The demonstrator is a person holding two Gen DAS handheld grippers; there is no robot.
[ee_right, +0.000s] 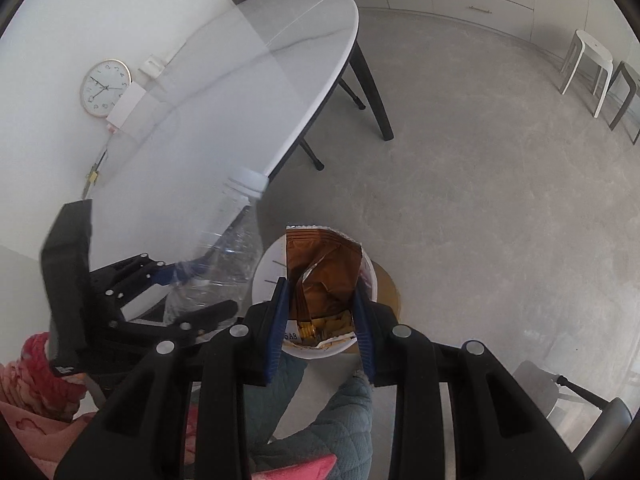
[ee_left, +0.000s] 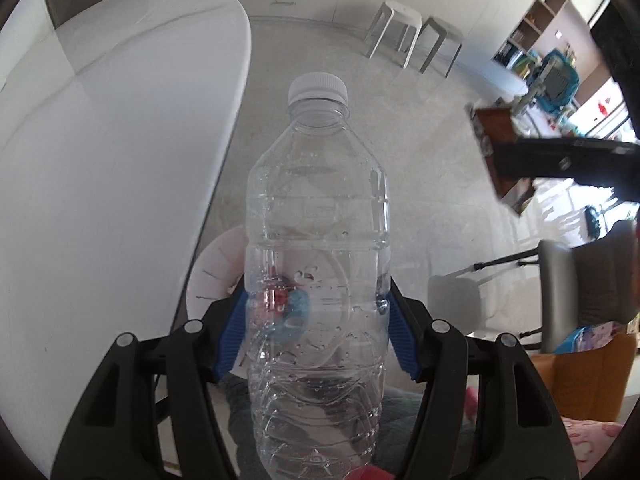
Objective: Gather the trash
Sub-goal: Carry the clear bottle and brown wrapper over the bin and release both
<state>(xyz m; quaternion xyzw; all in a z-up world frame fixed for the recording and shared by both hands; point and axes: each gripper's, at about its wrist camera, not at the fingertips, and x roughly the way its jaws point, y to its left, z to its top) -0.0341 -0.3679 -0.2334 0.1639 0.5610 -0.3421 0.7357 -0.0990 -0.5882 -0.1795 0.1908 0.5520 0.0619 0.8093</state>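
Trash is in both claws, held over a white bin [ee_right: 264, 280] that stands on the grey floor [ee_right: 480, 200] just beside the rounded end of the white worktop [ee_right: 240, 80].

The left claw [ee_left: 316, 304] grips a clear plastic bottle [ee_left: 316, 208] with a white cap [ee_left: 318, 86]. Its blue pads [ee_left: 402, 340] press on the bottle's lower body from both sides, so the jaws stand about half apart, filled by the bottle. In the left wrist view the bottle points away from the camera, cap end farthest, and part of the bin's white rim [ee_left: 212, 276] shows behind it, next to the worktop's edge. Drops cling to the inside of the bottle.

The right claw [ee_right: 320, 316] is closed on a brown snack wrapper [ee_right: 324, 268], torn open and crumpled, with its blue pads [ee_right: 278, 320] pinching the wrapper's lower part. The jaws are narrow, only the wrapper between them. The wrapper hangs directly over the bin's mouth.

From the right wrist view, the left claw and its bottle sit to the left of the bin, the bottle tilted with its cap toward the worktop's edge. A quilted blue-green garment [ee_right: 344, 408] on the person shows below the bin. Two stools [ee_right: 600, 68] stand well apart from the bin, near the far cabinets. A round clock face [ee_right: 106, 87] shows on the glossy worktop surface.
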